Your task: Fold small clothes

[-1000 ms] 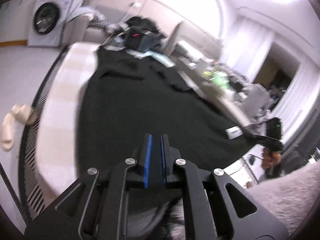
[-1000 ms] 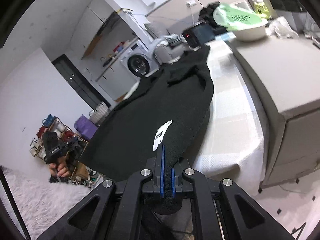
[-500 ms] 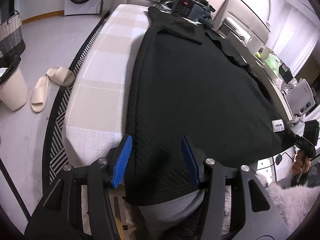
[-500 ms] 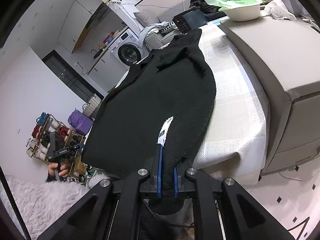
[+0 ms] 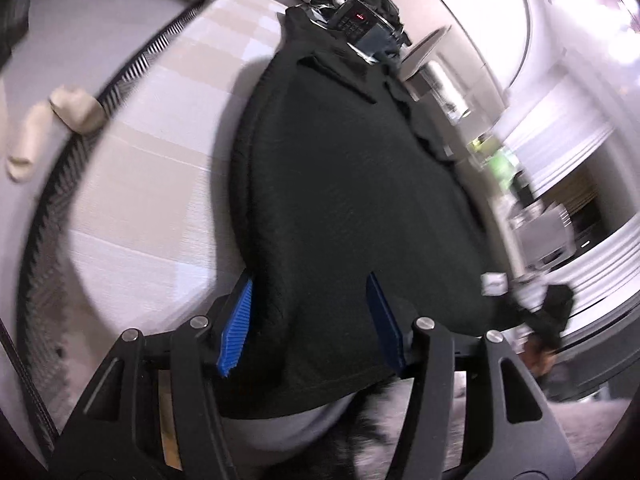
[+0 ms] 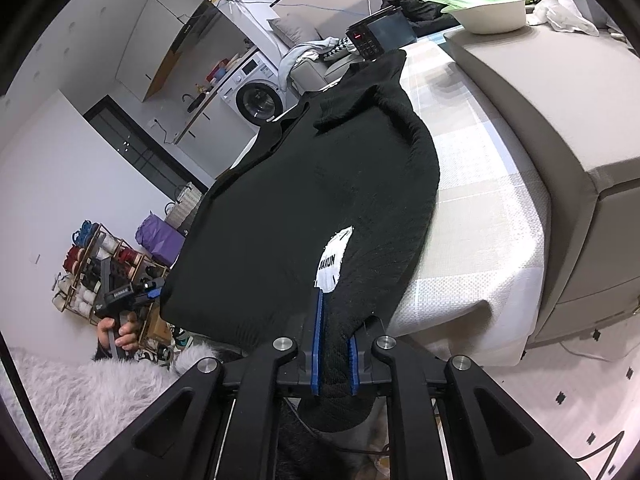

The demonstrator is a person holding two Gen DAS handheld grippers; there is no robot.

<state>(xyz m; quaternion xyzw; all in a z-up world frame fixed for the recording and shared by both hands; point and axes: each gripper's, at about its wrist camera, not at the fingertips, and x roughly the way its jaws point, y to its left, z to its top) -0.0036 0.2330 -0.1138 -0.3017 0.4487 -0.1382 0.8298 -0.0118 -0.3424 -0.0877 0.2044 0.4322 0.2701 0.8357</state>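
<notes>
A black knit garment [image 5: 344, 184] lies spread flat along a checked beige and white bed [image 5: 132, 184], its hem hanging over the near edge. My left gripper [image 5: 310, 320] is open, its blue pads either side of the hem's left corner, holding nothing. In the right wrist view the garment [image 6: 304, 184] shows a white label [image 6: 333, 260] near the hem. My right gripper [image 6: 335, 344] is shut on the hem's right corner just below the label. The left gripper [image 6: 132, 292] also shows at the garment's far corner there.
A dark device with red digits [image 6: 374, 36] sits at the garment's collar end. A grey upholstered block [image 6: 552, 92] with a white basin [image 6: 492, 12] flanks the bed's right. A washing machine [image 6: 258, 98], slippers [image 5: 76, 108], a thread rack [image 6: 104, 264] and fluffy rug [image 6: 80, 392] surround it.
My left gripper was shut on the hem's left corner a second ago; it has opened and let go, and the view has swung. My right gripper stays shut on the right corner.
</notes>
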